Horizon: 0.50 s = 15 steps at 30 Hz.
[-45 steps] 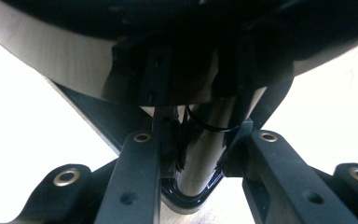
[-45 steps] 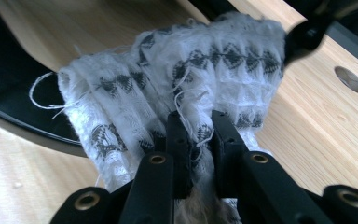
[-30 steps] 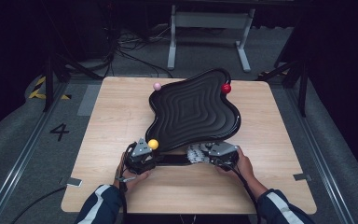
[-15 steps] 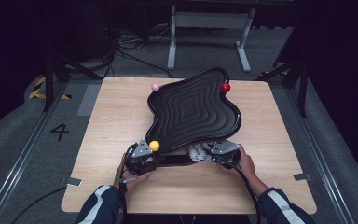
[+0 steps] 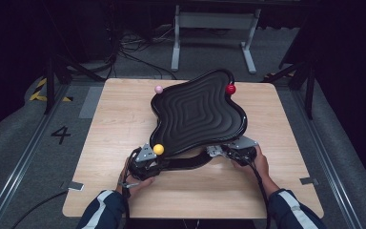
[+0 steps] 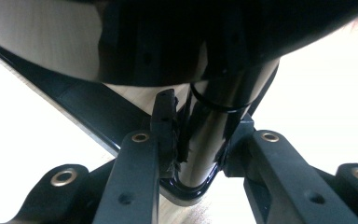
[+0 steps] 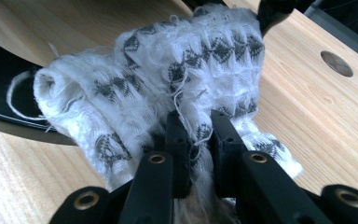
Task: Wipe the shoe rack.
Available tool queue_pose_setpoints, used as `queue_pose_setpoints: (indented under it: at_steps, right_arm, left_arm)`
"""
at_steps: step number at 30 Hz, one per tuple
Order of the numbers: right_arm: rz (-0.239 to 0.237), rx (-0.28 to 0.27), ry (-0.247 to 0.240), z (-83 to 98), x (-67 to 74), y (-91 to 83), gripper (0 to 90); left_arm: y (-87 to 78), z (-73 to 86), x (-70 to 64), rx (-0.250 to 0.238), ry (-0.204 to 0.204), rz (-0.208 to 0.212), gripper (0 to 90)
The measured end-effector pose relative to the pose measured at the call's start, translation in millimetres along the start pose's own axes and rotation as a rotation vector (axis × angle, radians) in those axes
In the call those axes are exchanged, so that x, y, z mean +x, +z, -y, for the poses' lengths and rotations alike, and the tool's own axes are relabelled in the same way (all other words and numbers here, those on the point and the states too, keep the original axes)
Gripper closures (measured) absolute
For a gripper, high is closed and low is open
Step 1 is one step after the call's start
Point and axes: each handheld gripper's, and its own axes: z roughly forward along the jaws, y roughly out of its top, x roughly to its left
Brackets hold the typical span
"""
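A black wavy tray (image 5: 195, 114) stands raised above the wooden table (image 5: 124, 124), with a yellow ball (image 5: 158, 149), a pink ball (image 5: 158, 89) and a red ball (image 5: 230, 88) at its corners. My left gripper (image 5: 145, 164) sits under the yellow ball's corner, shut on a glossy black post (image 6: 205, 140) of the tray's stand; the left gripper (image 6: 196, 135) clamps it from both sides. My right gripper (image 5: 231, 152) is at the tray's near right edge, shut on a white cloth (image 7: 168, 79) with a grey pattern. The cloth (image 5: 214, 150) bunches ahead of the right gripper (image 7: 198, 126) and lies against the tray's dark underside.
A curved black base bar (image 5: 186, 164) runs along the front between my two hands. Bare table lies left of the tray and along the near edge. A round insert (image 7: 336, 63) is set in the tabletop. Beyond the table stand a grey metal frame (image 5: 214, 28) and cables on the floor.
My right gripper has shifted a little to the right along the tray's near edge, cloth still in it. The left gripper has stayed in place on the post.
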Motion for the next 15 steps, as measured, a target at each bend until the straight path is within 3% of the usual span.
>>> queue_pose_setpoints:
  at_steps: [2,7,8,12,15]
  right_arm:
    - [-0.008,-0.002,-0.013,-1.8,3.6,-0.6,80.6]
    - [-0.028,0.018,-0.099,-6.4,17.5,-4.2,80.8]
    - [-0.043,0.021,-0.101,-6.6,19.4,-5.3,80.8]
    - [-0.051,0.026,-0.101,-5.8,20.0,-6.1,80.7]
    - [-0.053,0.026,-0.093,-5.6,19.4,-6.0,80.6]
  left_arm:
    - [0.3,0.4,0.8,-0.002,-0.002,0.004,72.2]
    - [-1.1,2.5,-0.1,0.019,-0.007,0.007,70.9]
    - [-2.4,2.6,0.6,0.026,0.012,0.001,70.8]
    - [-4.9,4.5,-0.1,0.03,0.005,0.005,69.8]
    - [-6.3,5.7,0.7,0.028,0.025,0.013,68.7]
